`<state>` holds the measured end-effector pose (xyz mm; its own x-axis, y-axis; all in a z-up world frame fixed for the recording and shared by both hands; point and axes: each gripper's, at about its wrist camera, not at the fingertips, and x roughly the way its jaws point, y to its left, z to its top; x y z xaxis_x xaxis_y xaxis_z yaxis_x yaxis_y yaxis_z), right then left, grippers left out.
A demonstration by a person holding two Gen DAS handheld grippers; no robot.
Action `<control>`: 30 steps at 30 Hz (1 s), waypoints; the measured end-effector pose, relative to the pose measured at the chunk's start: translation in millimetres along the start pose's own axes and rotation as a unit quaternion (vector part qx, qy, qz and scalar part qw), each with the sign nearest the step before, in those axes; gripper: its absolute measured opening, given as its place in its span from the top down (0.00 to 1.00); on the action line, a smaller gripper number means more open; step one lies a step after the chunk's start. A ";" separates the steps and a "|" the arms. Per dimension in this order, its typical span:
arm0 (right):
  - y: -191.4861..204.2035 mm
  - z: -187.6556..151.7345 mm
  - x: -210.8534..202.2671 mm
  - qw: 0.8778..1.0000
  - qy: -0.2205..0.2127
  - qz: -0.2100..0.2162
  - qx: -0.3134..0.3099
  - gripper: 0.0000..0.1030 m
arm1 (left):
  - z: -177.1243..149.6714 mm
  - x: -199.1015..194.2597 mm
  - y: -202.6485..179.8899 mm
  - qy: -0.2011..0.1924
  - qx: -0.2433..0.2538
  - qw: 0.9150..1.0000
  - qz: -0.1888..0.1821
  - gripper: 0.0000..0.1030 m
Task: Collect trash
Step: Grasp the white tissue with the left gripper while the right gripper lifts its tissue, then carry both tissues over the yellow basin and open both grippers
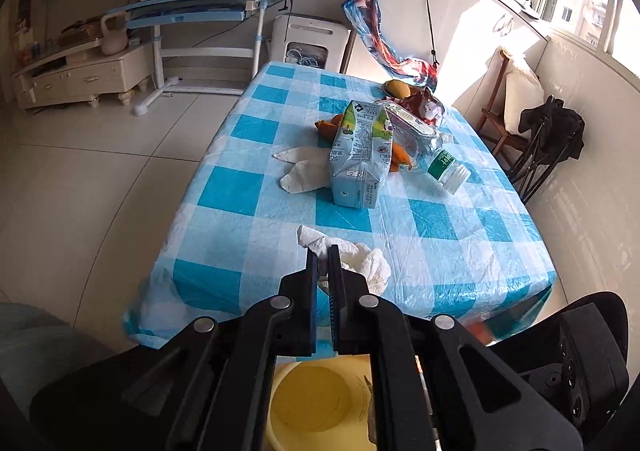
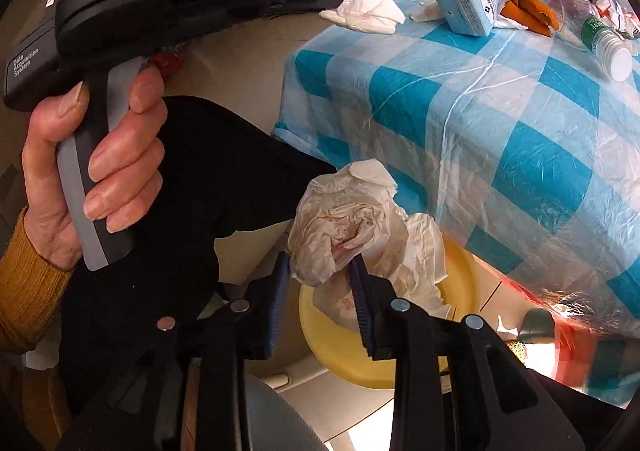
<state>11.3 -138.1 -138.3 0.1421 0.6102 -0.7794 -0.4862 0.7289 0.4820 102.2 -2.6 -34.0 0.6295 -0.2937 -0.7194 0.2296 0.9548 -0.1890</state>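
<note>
left tool (image 1: pixel 324 257) clamped on white tissue (image 1: pixel 368 263) at table (image 1: pixel 440 219) edge; right tool (image 2: pixel 320 271) loosening around stained tissue wad (image 2: pixel 352 219) over yellow bin (image 2: pixel 340 347); soft, light, pinch any fold.

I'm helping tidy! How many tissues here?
3 tissues: one in the left fingers, one between the right fingers over the yellow bin, one beside the carton. More may hide.

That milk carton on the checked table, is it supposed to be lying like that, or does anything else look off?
The milk carton lies tipped on its side, its top crushed, resting over orange peels. Beside it a clear plastic bottle lies toppled too. It looks like leftover rubbish rather than an accident.
</note>
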 end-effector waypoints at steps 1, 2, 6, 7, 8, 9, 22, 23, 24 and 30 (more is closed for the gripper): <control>1.0 -2.0 1.6 1.000 0.003 -0.008 0.000 0.60 | -5.8 -0.8 -0.4 0.005 -0.001 1.000 0.001 0.95; 0.9 -3.5 2.0 1.000 0.005 -0.013 0.003 0.58 | -11.0 -1.8 -1.1 0.010 0.000 1.000 0.003 0.95; -4.6 -6.2 -13.9 0.999 -0.027 -0.026 0.021 0.54 | -29.1 -6.0 -4.9 0.025 0.002 1.000 0.009 0.95; -6.9 -7.0 -21.8 0.998 -0.045 -0.029 0.031 0.51 | -33.1 -7.2 -6.4 0.027 0.003 1.000 0.011 0.95; -10.3 -7.7 -29.4 0.997 -0.062 -0.030 0.041 0.50 | -36.2 -8.1 -8.2 0.029 0.003 0.999 0.011 0.95; -13.6 -8.7 -36.6 0.995 -0.078 -0.031 0.052 0.48 | -39.6 -8.6 -10.0 0.033 0.004 0.999 0.011 0.95; -18.1 -18.2 -109.1 0.956 -0.267 -0.090 0.085 0.30 | -79.7 7.3 -44.5 0.096 0.063 0.993 0.034 0.93; -21.4 -20.7 -115.6 0.949 -0.283 -0.099 0.092 0.29 | -83.1 9.8 -48.3 0.102 0.073 0.991 0.040 0.90; -25.4 -23.9 -124.0 0.943 -0.299 -0.108 0.102 0.27 | -85.2 11.3 -51.6 0.105 0.081 0.990 0.045 0.81; -55.1 -27.3 -138.7 0.914 -0.342 -0.141 0.168 0.21 | -82.2 -4.9 -58.7 0.044 0.101 0.990 0.091 0.24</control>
<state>-5.2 -271.4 -67.7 0.7828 0.3510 -0.5138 -0.0717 0.8711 0.4858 24.6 -53.5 -74.3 0.6093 -0.1044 -0.7860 0.2670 0.9604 0.0794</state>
